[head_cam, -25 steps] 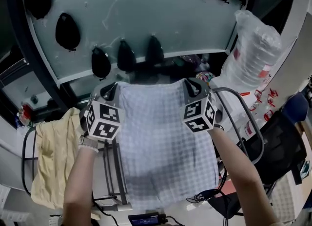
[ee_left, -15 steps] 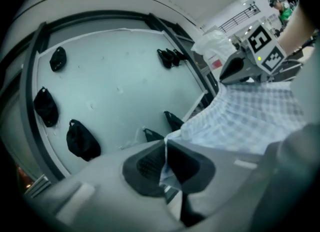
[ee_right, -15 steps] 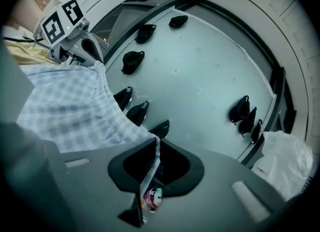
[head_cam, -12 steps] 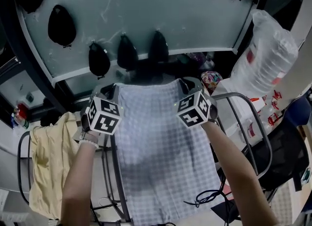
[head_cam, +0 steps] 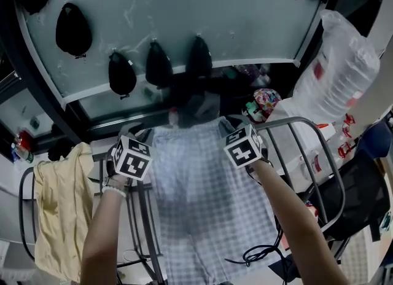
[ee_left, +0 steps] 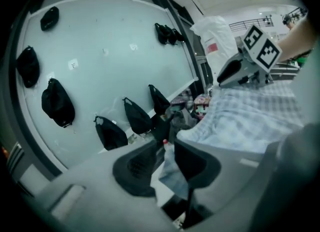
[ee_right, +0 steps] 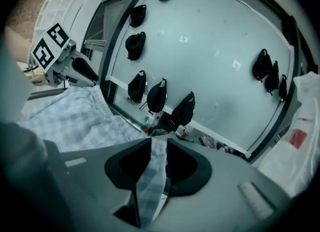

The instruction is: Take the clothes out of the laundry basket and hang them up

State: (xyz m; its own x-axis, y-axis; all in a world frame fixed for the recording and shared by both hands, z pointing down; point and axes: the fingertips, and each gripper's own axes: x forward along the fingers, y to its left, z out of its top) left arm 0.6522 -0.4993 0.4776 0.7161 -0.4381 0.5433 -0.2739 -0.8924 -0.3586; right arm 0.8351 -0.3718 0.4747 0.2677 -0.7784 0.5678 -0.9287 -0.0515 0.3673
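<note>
Left gripper (head_cam: 143, 134) and right gripper (head_cam: 229, 121) level, side by side, jaws opening, checked cloth (head_cam: 202, 182) between each.

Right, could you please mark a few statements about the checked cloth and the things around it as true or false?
1. The pale blue-and-white checked cloth runs between the jaws of both the left gripper and the right gripper. True; both pairs of jaws are opening.
2. The pale yellow cloth hangs at the person's right. False: it hangs at the left, apart from the checked cloth.
3. Several black bags hang on the frosted glass wall. True.
4. The big white plastic sack lies under the checked cloth. False: it stands at the right, beyond the grey metal rack.
</note>
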